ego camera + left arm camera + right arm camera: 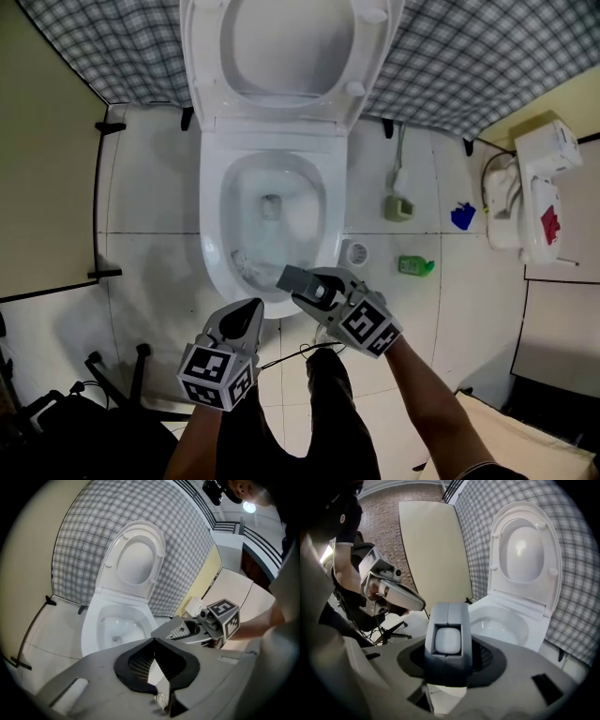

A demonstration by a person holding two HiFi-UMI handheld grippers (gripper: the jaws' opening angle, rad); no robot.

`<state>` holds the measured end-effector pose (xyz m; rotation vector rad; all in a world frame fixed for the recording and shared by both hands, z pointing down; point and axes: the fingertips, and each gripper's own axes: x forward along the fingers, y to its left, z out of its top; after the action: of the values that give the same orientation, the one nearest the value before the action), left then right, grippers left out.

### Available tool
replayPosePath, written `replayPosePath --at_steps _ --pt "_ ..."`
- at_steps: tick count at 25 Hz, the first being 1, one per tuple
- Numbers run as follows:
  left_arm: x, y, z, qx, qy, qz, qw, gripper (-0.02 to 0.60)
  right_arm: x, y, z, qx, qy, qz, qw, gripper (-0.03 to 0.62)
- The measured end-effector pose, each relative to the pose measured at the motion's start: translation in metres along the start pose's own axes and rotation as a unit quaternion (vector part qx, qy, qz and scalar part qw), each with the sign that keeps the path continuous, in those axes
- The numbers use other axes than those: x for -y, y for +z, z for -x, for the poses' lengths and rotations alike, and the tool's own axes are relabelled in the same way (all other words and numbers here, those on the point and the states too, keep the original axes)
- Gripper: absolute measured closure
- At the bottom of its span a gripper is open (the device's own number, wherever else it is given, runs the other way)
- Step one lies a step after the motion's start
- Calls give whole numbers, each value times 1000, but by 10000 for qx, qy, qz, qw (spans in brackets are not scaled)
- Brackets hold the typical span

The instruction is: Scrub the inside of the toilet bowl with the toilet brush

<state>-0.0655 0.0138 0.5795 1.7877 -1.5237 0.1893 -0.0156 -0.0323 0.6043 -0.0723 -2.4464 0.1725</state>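
1 white toilet (pixel 272 141) fills 12 o'clock, seat up against checked cloth (pixel 487 66); bare tiled floor (pixel 150 272) lies open at 9 o'clock; the toilet's bowl (pixel 246 202) is glossy, water pooled low; 2 grippers at 6 o'clock: left gripper (pixel 249 314) pressed together, empty; right gripper (pixel 317 289) pinching 1 grey block (pixel 294 278) over the front rim; 1 white-handled tool (pixel 400 178) stands at 2 o'clock.

right tongs (pixel 309 285) hold a grey block (pixel 294 277) over the toilet bowl (pixel 213 220) rim.
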Motion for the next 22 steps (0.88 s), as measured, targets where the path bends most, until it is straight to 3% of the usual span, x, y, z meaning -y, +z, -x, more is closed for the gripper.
replayPosePath --at_steps 3,7,12,22 --pt "6 -5 0 -43 -16 -25 10000 580 -9 -13 20 -211 132 192 9995 401" --pt "12 -7 3 -95 -90 -70 9999 580 -10 -29 25 -337 -14 199 9992 401" --pt "7 -6 9 -277 -151 -307 9990 580 -2 -28 0 -219 -515 86 9984 401" --pt "-2 0 -1 -67 -349 -335 9988 580 58 -15 -46 172 -1674 -388 9850 401"
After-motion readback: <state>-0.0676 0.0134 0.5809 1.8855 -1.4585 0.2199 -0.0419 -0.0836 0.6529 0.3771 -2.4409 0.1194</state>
